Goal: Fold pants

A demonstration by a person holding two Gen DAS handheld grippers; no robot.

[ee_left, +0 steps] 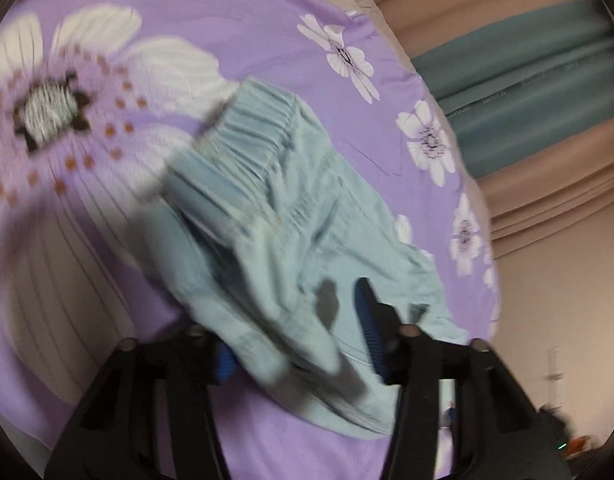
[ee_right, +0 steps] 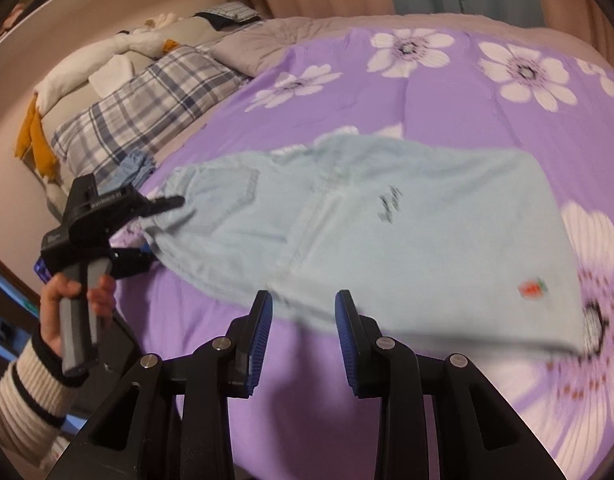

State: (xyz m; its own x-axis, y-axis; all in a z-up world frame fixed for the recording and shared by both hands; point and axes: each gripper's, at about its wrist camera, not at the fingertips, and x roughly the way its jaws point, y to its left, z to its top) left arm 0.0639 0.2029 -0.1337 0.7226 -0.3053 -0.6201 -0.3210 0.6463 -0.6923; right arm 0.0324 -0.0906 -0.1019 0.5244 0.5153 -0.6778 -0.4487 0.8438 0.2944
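Light blue pants lie on a purple flowered bedspread, folded lengthwise, with a small red patch near the right end. In the left wrist view the pants are bunched, elastic waistband at the far end. My left gripper is open, with a fold of the pants lying between its fingers; it also shows in the right wrist view at the pants' left end, held by a hand. My right gripper is open and empty at the pants' near edge.
A plaid pillow and a white stuffed toy lie at the far left of the bed. Beige and teal curtains hang beyond the bed's edge. The bedspread's edge drops off at the right.
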